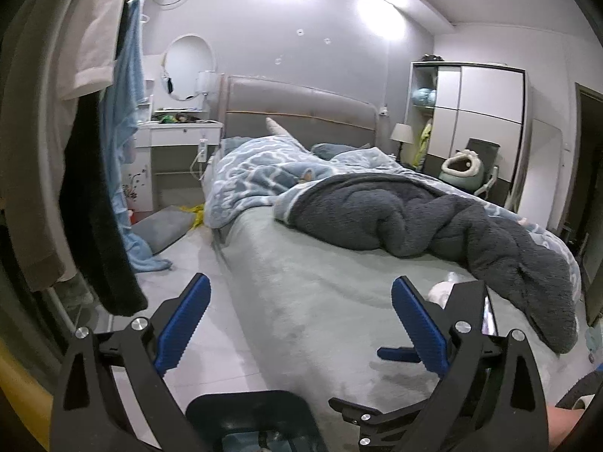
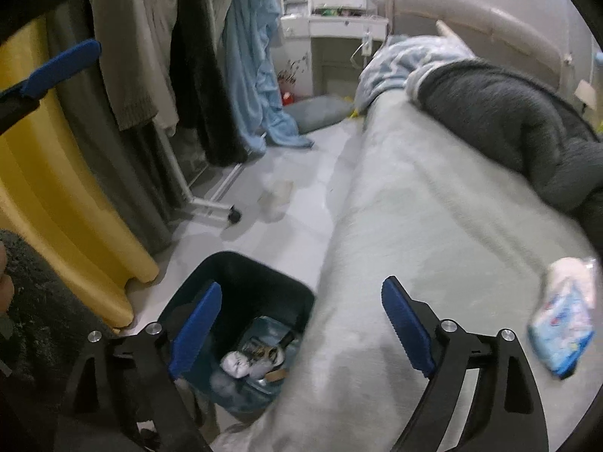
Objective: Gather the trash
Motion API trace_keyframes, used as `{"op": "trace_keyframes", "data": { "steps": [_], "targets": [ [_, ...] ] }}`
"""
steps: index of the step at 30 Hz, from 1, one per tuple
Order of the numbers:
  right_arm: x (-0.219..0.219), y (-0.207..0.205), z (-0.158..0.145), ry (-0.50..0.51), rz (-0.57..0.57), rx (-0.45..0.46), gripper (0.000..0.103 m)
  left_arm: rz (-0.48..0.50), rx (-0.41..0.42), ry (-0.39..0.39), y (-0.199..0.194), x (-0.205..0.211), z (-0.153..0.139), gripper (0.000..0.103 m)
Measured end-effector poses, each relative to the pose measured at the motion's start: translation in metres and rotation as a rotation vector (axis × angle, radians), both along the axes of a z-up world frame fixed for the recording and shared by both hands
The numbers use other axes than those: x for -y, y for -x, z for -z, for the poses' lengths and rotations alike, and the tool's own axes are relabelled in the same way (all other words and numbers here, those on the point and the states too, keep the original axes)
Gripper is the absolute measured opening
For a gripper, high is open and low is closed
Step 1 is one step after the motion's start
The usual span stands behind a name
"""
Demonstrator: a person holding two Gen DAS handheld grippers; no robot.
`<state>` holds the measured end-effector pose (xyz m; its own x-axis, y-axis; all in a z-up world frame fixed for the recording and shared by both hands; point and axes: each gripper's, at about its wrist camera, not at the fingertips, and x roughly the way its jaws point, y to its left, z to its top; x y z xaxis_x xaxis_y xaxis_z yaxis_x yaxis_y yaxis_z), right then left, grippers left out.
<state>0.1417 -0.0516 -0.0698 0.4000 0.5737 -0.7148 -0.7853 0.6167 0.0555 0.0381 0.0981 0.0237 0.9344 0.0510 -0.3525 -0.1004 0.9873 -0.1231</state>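
So both my grippers, left (image 1: 299, 324) and right (image 2: 301, 333), stood wide with nothing between the pads, bin (image 2: 241, 282) on the floor beside the bed (image 2: 433, 226), so I judged the right should reach right for the packet (image 2: 563, 324), pads level, pinching its middle.
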Motion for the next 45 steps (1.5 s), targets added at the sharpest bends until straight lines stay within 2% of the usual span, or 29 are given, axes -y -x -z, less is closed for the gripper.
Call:
{"op": "trace_keyframes", "data": {
  "steps": [7, 14, 23, 25, 29, 34, 39, 45],
  "targets": [
    [0.044, -0.01, -0.017, -0.041, 0.081, 0.059, 0.092, 0.052, -0.007, 0.008, -0.013, 0.021, -0.002, 0.099],
    [0.084, -0.023, -0.011, -0.058, 0.226, 0.062, 0.092, 0.117, -0.023, 0.001, -0.031, 0.039, 0.002, 0.099],
    [0.111, -0.035, -0.015, -0.062, 0.421, 0.123, 0.092, 0.179, -0.033, -0.013, -0.054, 0.058, 0.015, 0.099],
    [0.116, -0.039, -0.014, -0.062, 0.472, 0.14, 0.095, 0.188, -0.038, -0.012, -0.059, 0.06, 0.019, 0.099],
    [0.123, -0.047, -0.009, -0.078, 0.553, 0.152, 0.097, 0.192, -0.049, -0.004, -0.065, 0.058, 0.024, 0.099],
    [0.127, -0.06, -0.002, -0.05, 0.642, 0.183, 0.097, 0.193, -0.063, -0.003, -0.074, 0.056, 0.029, 0.099],
    [0.142, -0.075, 0.007, -0.027, 0.734, 0.179, 0.098, 0.203, -0.086, 0.002, -0.088, 0.057, 0.038, 0.099],
    [0.154, -0.088, 0.018, -0.054, 0.783, 0.121, 0.098, 0.227, -0.112, 0.013, -0.102, 0.063, 0.054, 0.099]
  ]
}}
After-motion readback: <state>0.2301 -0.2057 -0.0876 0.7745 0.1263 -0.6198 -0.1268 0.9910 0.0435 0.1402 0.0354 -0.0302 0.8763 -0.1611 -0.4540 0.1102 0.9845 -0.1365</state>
